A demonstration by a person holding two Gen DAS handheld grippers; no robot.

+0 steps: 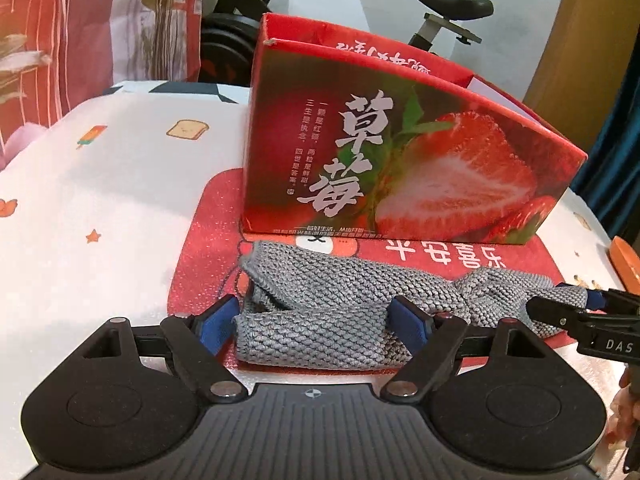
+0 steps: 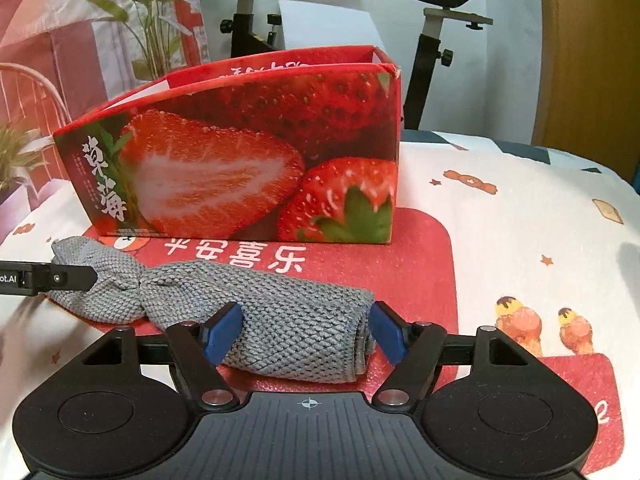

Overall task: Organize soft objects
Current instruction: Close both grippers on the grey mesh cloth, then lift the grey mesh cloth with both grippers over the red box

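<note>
A grey knitted cloth point(image 1: 340, 300) lies crumpled on a red mat point(image 1: 208, 248) in front of an open red strawberry box point(image 1: 400, 160). My left gripper point(image 1: 314, 326) is open, its blue pads either side of the cloth's left end. My right gripper point(image 2: 306, 334) is open around the cloth's right end point(image 2: 296, 328); it also shows in the left wrist view point(image 1: 568, 312). The box point(image 2: 256, 160) stands behind the cloth. The left gripper's finger point(image 2: 56, 278) shows at the cloth's far end.
The table has a white patterned cover point(image 1: 80, 184). An exercise bike point(image 2: 432, 20) and a plant point(image 2: 152, 20) stand behind the table. An orange object point(image 1: 626, 260) lies at the table's right edge.
</note>
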